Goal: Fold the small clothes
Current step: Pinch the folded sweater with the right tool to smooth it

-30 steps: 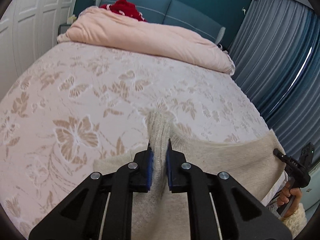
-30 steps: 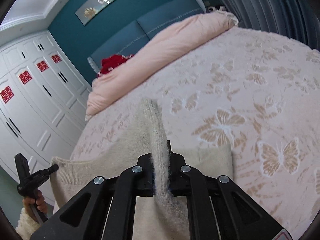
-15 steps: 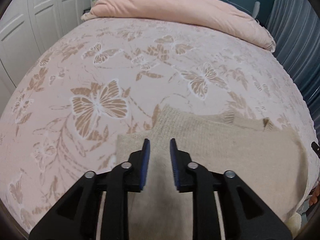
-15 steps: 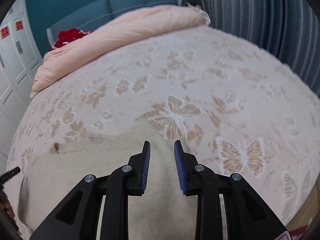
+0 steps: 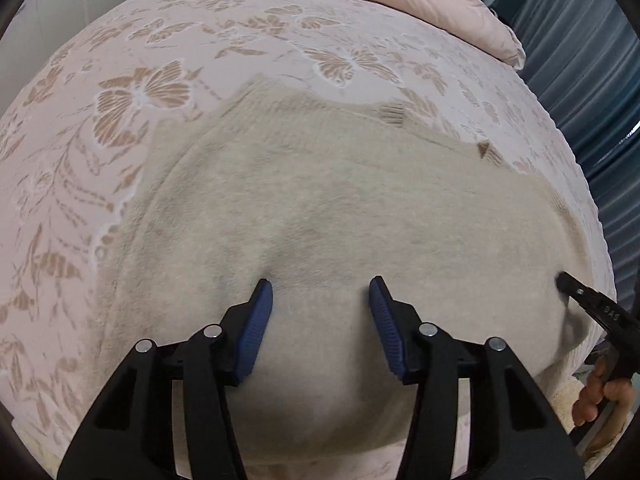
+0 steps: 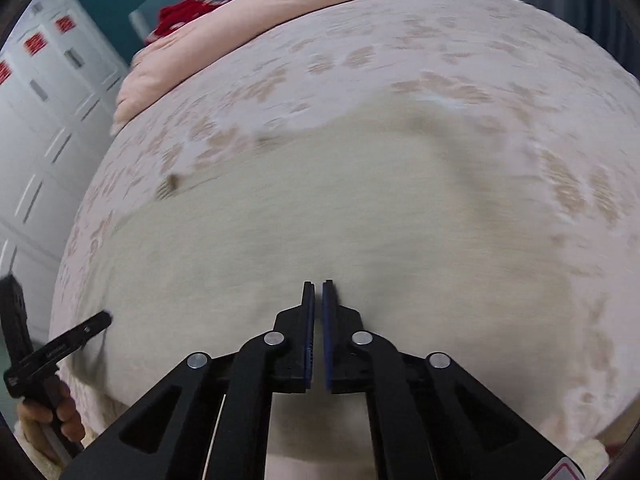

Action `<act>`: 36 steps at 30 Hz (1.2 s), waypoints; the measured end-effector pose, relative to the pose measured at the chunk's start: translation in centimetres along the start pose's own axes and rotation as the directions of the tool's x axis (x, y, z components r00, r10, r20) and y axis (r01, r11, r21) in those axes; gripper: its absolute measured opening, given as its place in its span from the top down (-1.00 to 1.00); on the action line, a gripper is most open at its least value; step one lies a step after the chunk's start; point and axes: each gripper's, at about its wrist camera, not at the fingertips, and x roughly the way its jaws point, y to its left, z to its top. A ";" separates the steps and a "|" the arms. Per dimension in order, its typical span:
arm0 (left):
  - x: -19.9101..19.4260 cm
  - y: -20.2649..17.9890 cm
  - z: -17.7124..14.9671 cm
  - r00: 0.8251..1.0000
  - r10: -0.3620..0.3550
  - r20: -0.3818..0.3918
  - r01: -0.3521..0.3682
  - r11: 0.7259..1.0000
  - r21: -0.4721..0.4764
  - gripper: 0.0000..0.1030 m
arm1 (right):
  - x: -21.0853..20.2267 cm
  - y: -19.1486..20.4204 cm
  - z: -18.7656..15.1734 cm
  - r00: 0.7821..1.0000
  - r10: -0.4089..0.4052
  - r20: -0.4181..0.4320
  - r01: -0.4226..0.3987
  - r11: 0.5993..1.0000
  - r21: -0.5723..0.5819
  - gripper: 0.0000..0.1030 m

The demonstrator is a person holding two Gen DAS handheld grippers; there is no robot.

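Both grippers have let go: left gripper (image 5: 320,292) jaws have just been opening, empty; right gripper (image 6: 318,292) jaws closing, nearly together, empty. Beige sweater (image 5: 340,208) lies flat on near bed (image 5: 132,92), fold laid.

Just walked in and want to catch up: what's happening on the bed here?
A person with a claw in each hand is folding a beige sweater on the bed. The sweater lies spread flat, and neither claw holds it. The left claw hangs over its near part, jaws apart and just opening, nothing between them. The right claw has just been closing and is nearly shut, empty, above the knit.
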 end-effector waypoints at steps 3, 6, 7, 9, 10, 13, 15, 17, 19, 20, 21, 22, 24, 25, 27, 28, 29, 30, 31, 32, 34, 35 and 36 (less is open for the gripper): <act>0.4 0.7 -0.4 1.000 -0.020 0.011 0.021 0.999 -0.033 0.04 | -2.6 -3.8 -0.5 0.998 -0.054 0.028 0.052 0.996 0.067 0.75; 0.4 0.0 -0.3 1.000 0.015 0.019 -0.014 1.000 -0.016 0.03 | -1.0 -6.3 -1.5 0.982 -0.188 -0.016 0.188 0.982 0.000 1.00; 0.0 -0.1 -0.3 1.000 0.016 0.014 -0.016 1.000 -0.019 0.03 | -1.4 -7.1 -1.6 0.977 -0.211 -0.016 0.212 0.977 0.038 1.00; -1.4 -0.3 0.1 1.000 -0.014 0.025 0.015 0.999 -0.030 0.04 | -3.4 -6.9 -0.9 0.987 -0.156 0.031 0.152 0.984 0.090 0.93; -2.5 -0.5 0.4 0.998 -0.034 0.052 0.036 0.999 -0.030 0.03 | -4.2 -5.9 -0.3 0.992 -0.112 0.060 0.107 0.991 0.081 0.89; -3.7 -1.7 2.2 0.994 -0.038 0.102 0.038 0.999 0.000 -0.08 | -3.6 -0.9 2.2 0.998 0.042 0.054 -0.041 0.999 -0.005 0.88; -2.1 -2.3 3.7 0.997 -0.021 0.074 0.021 1.000 -0.001 -0.08 | -0.8 2.6 3.4 0.997 0.069 0.022 -0.067 0.995 -0.077 0.88; 0.8 -1.9 4.5 1.000 0.015 0.016 -0.014 1.000 -0.025 -0.08 | 4.0 4.4 4.1 0.996 0.061 -0.071 -0.067 0.994 -0.087 0.89; 3.1 -0.9 4.5 1.000 0.023 -0.017 -0.024 0.998 -0.056 -0.08 | 7.9 5.7 4.0 0.992 -0.036 -0.117 0.019 0.989 -0.146 1.00; 3.3 -0.5 4.4 1.000 0.021 0.003 -0.020 0.998 -0.065 -0.09 | 7.6 6.6 4.2 0.994 -0.068 -0.090 0.052 0.983 -0.175 0.99; 3.1 -0.3 4.4 1.000 0.012 0.010 -0.011 0.998 -0.066 -0.09 | 6.6 7.6 4.3 0.995 -0.071 -0.066 0.058 0.981 -0.187 0.85; 2.8 -0.2 4.5 1.000 0.001 0.010 0.000 0.998 -0.070 -0.09 | 5.1 8.6 4.4 0.999 -0.034 -0.037 0.027 0.981 -0.194 0.85; 1.8 0.0 4.4 0.999 -0.026 0.028 0.029 0.996 -0.082 -0.08 | 2.8 10.0 4.0 0.998 0.057 -0.014 -0.059 0.979 -0.197 0.85; 1.3 0.1 4.2 0.998 -0.042 0.042 0.046 0.995 -0.088 -0.09 | 2.5 10.7 3.6 0.997 0.076 -0.019 -0.079 0.974 -0.211 0.85; 0.3 0.4 3.9 0.997 -0.046 0.056 0.051 0.994 -0.095 -0.09 | 4.4 12.1 2.4 0.996 0.049 -0.076 -0.069 0.958 -0.280 0.85; -0.2 0.7 3.5 0.997 -0.046 0.061 0.053 0.993 -0.109 -0.09 | 6.4 12.5 1.8 0.992 0.010 -0.122 -0.047 0.952 -0.304 0.85; -0.8 1.1 3.2 0.997 -0.055 0.062 0.062 0.991 -0.121 -0.09 | 8.2 12.6 1.2 0.988 -0.020 -0.156 -0.030 0.949 -0.312 0.88; -1.7 1.7 2.6 0.996 -0.062 0.066 0.071 0.989 -0.131 -0.09 | 8.1 12.7 0.9 0.990 -0.025 -0.138 -0.019 0.951 -0.308 0.87; -2.7 2.3 2.1 0.995 -0.063 0.075 0.073 0.987 -0.146 -0.09 | 7.2 13.2 1.0 0.992 -0.020 -0.127 -0.019 0.954 -0.300 0.80; -4.0 3.2 1.3 0.994 -0.069 0.089 0.083 0.983 -0.163 -0.21 | 6.2 13.7 1.3 0.992 0.013 -0.124 -0.048 0.957 -0.287 0.79; -6.4 5.3 -0.8 0.989 -0.073 0.125 0.100 0.969 -0.228 -0.52 | 3.8 14.8 1.3 0.985 0.129 -0.114 -0.154 0.956 -0.248 0.79; -7.5 6.6 -2.0 0.986 -0.077 0.147 0.117 0.951 -0.286 -0.67 | 3.2 15.7 1.3 0.983 0.146 -0.110 -0.170 0.951 -0.258 0.79; -8.2 7.9 -3.4 0.982 -0.094 0.166 0.147 0.926 -0.347 -0.70 | 2.7 16.5 1.2 0.983 0.150 -0.104 -0.174 0.945 -0.278 0.79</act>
